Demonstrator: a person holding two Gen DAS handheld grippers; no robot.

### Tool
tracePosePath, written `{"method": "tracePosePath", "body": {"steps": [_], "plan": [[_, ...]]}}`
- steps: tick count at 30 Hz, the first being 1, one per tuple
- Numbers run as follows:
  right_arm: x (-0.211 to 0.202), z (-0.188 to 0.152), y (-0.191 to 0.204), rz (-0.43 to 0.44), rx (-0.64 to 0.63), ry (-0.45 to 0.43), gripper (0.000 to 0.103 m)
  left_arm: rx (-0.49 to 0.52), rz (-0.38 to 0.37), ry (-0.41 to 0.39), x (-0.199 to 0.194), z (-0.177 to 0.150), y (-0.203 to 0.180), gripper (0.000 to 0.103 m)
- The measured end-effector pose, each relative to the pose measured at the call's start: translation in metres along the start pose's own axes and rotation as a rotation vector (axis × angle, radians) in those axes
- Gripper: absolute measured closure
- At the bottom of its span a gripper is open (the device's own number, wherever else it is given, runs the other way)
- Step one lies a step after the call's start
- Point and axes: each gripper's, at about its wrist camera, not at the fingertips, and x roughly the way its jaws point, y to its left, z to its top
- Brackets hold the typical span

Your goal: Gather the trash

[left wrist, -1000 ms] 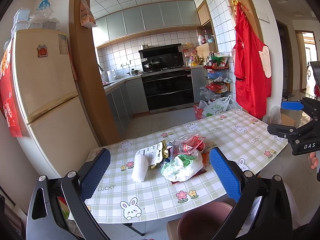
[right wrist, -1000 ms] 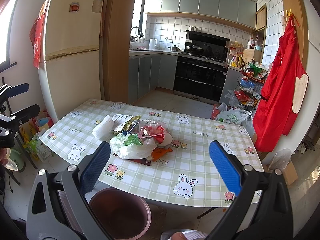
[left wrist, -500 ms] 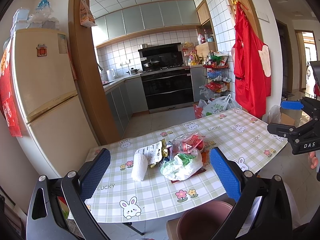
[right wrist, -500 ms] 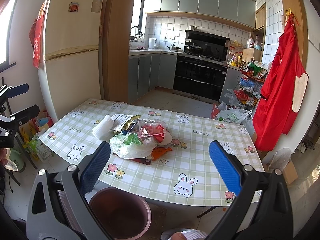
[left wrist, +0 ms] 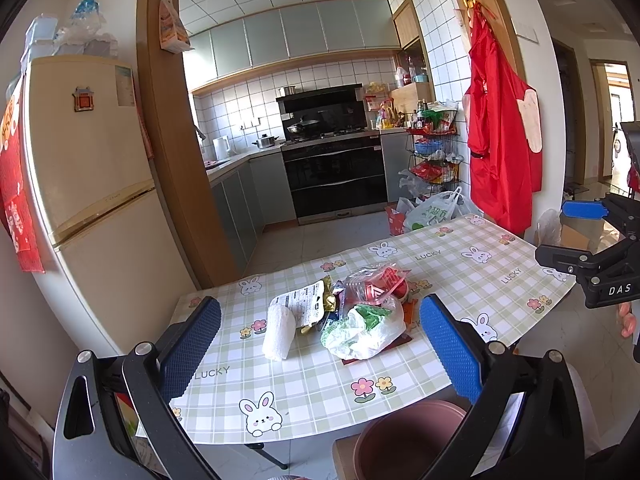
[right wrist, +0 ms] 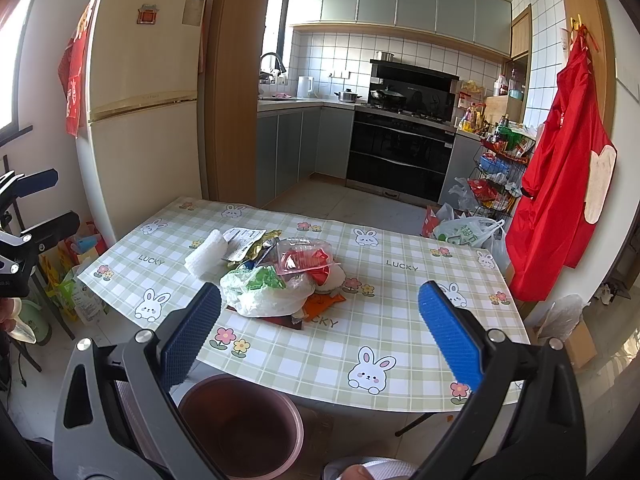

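Both grippers poised, the trash pile untouched and the bin waiting below.

From the left wrist view: the left gripper [left wrist: 320, 344] has its blue pads spread wide with nothing between them, hanging over the near edge of the green-checked bunny-print surface [left wrist: 500, 264]; the heap of crumpled plastic bags and snack wrappers [left wrist: 360, 312] sits mid-surface beside a white foam roll [left wrist: 278, 332], so by my reckoning nothing has been collected yet. From the right wrist view: the right gripper [right wrist: 320, 336] is just as wide apart and empty, well short of the same heap [right wrist: 276, 280], and the round pink-brown plastic bin [right wrist: 240, 424] stands on the floor under the near edge, seemingly empty. All the picking is left.
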Motion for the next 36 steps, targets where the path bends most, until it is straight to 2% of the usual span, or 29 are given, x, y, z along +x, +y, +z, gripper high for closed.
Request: {"method": "tracePosePath", "body": {"steps": [27,28,31,36], "plan": [[0.001,0.0,0.0,0.001,0.003,-0.001,0.006,-0.002,-0.005,0.003,0.0,-0.003,-0.002,0.005],[0.001,0.0,0.0,0.003,0.002,-0.002,0.006,-0.003,-0.009,0.003,-0.001,-0.012,-0.006,0.005],[0.002,-0.002,0.001,-0.002,-0.003,0.0,0.006,-0.016,-0.028,0.0,-0.003,-0.013,-0.005,0.005],[0.003,-0.006,0.001,0.004,0.006,-0.016,0.006,-0.069,-0.102,-0.026,-0.005,-0.013,0.003,0.005]]}}
